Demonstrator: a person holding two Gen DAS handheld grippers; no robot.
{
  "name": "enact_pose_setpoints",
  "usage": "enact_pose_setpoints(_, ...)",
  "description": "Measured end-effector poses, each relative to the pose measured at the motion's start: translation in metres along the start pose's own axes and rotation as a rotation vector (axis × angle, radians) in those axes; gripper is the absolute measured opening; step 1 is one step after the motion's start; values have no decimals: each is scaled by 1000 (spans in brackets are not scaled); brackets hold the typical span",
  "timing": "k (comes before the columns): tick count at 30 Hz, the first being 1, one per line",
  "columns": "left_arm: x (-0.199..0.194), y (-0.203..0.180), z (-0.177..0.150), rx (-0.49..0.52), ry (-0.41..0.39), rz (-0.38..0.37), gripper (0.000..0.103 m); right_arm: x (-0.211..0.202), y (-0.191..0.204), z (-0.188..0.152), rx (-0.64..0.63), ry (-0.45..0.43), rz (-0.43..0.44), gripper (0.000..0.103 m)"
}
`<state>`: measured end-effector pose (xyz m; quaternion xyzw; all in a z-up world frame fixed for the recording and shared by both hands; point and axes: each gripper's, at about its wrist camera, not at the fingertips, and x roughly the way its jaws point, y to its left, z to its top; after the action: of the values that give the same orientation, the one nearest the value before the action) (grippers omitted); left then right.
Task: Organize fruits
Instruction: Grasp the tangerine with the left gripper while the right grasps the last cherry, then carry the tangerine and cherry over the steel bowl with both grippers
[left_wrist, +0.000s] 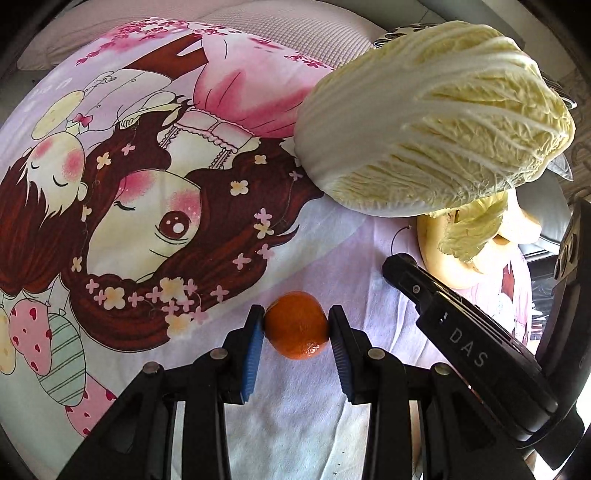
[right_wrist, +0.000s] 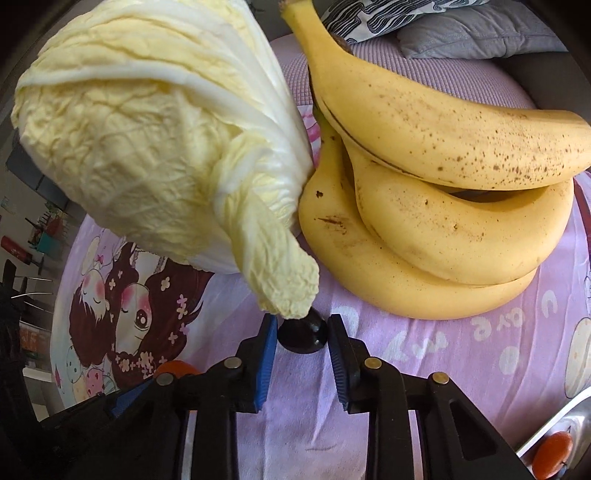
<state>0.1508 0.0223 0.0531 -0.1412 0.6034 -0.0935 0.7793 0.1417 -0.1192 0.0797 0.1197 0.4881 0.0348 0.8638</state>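
My left gripper (left_wrist: 296, 325) is shut on an orange tangerine (left_wrist: 296, 325), held just above the cartoon-print sheet (left_wrist: 147, 184). My right gripper (right_wrist: 302, 332) is shut on a small dark round fruit (right_wrist: 303, 336), low over the sheet. A napa cabbage (right_wrist: 155, 147) lies just beyond the right gripper, one loose leaf (right_wrist: 284, 280) hanging over the dark fruit. It also shows in the left wrist view (left_wrist: 436, 125). A bunch of yellow bananas (right_wrist: 436, 206) lies right of the cabbage. The right gripper's body (left_wrist: 472, 354) shows at the right of the left wrist view.
The sheet covers a bed with pillows (right_wrist: 476, 33) at the back. An orange fruit (right_wrist: 556, 456) sits in a metal container (right_wrist: 561, 417) at the lower right. The tangerine (right_wrist: 176, 367) peeks out at the lower left. Room clutter (right_wrist: 33, 243) lies beyond the left edge.
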Motion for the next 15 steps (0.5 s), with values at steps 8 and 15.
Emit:
enact_pose_setpoints(8,-34,-9,-18,44,-28,-20,37,-45,-16,-33,38,-62,17,30)
enact_pose_setpoints(15,-60,-49,-50,175,-68,-75,37,-113,-47,-81,86,-130,-20,30)
